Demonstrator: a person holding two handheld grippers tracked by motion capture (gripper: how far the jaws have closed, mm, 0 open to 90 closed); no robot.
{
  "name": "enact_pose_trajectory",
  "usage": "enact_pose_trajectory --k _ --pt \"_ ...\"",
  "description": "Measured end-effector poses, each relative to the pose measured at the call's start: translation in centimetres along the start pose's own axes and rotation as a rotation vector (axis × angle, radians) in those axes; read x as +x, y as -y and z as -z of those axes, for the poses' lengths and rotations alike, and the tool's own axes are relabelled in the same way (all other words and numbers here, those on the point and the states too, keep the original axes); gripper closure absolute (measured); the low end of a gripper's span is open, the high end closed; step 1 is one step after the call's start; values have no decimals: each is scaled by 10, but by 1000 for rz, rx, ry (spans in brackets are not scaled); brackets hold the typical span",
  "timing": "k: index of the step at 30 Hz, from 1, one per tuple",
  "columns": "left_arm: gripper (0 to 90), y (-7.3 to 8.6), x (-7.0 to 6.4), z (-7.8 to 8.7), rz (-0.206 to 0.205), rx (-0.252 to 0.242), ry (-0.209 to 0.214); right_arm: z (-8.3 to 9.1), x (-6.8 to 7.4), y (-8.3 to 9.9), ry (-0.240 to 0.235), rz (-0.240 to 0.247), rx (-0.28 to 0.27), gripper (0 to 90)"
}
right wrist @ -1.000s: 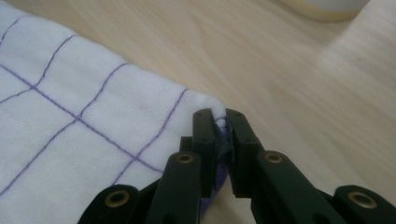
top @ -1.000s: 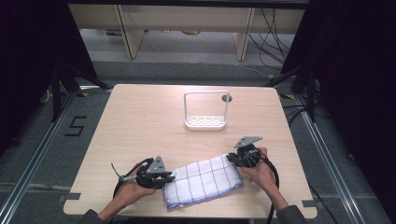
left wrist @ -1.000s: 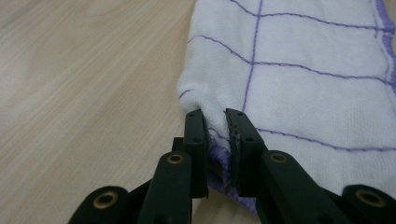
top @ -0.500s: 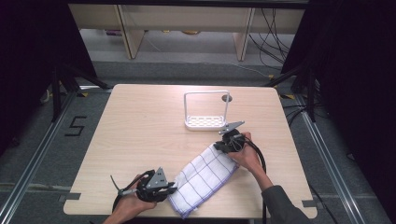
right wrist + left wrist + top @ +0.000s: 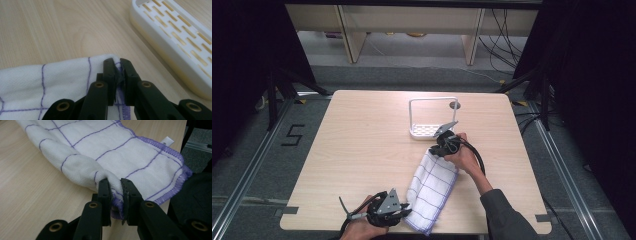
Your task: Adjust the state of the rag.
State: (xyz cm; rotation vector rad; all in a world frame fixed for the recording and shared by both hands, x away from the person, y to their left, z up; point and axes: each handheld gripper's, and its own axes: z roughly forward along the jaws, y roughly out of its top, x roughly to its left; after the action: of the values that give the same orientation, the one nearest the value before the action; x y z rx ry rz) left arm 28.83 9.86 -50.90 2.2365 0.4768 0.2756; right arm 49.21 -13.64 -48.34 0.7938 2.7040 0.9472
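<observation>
On the table (image 5: 362, 130), your cloth (image 5: 430, 187) lies stretched from the near edge toward the white rack (image 5: 432, 120). Your left gripper (image 5: 404, 209) is clamped on its near corner, your right gripper (image 5: 434, 149) pinches the far corner just beside the rack.

High cam overhead; gripper cams close-up
</observation>
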Motion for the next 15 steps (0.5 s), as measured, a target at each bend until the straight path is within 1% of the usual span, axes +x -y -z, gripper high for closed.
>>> enact_pose_trajectory --k 1,2,3,4,5,6,7,8,9,10,11,12,13,14,15 --pt "781 -1 -3 -2 3 -7 3 -1 1 -2 5 12 4 841" --pt "781 -1 -5 -4 -6 -4 -4 -3 2 -4 2 8 1 841" --pt "780 -3 -7 -7 1 -13 10 -5 3 -6 1 18 -4 842" --pt "779 -5 -11 -9 11 -25 11 -7 4 -8 -1 26 0 841" --pt "776 -7 -11 -11 -9 -18 15 -9 6 -10 -1 34 4 841" --pt "772 -8 -16 -14 13 -34 21 -11 8 -11 -8 46 6 841" --pt "764 -9 -17 -15 2 -34 23 -13 10 -14 -10 46 21 841" --pt "756 -10 -19 -17 -2 -38 26 -16 11 -15 -6 60 20 839" --pt "742 -10 -22 -17 2 -34 30 -19 13 -16 -3 58 17 834" --pt "723 -11 -22 -18 -1 -51 36 -20 14 -17 -7 69 22 820" --pt "687 -11 -23 -18 22 -61 52 -22 15 -19 -2 83 15 776" --pt "646 -11 -22 -17 43 -67 58 -22 15 -19 12 59 -4 698" --pt "599 -12 -21 -15 39 -63 60 -20 15 -19 36 22 -15 629" --pt "556 -12 -20 -14 61 -94 46 -17 15 -19 41 -16 -26 604" --pt "515 -12 -18 -12 73 -115 46 -13 12 -20 48 -25 -50 592"
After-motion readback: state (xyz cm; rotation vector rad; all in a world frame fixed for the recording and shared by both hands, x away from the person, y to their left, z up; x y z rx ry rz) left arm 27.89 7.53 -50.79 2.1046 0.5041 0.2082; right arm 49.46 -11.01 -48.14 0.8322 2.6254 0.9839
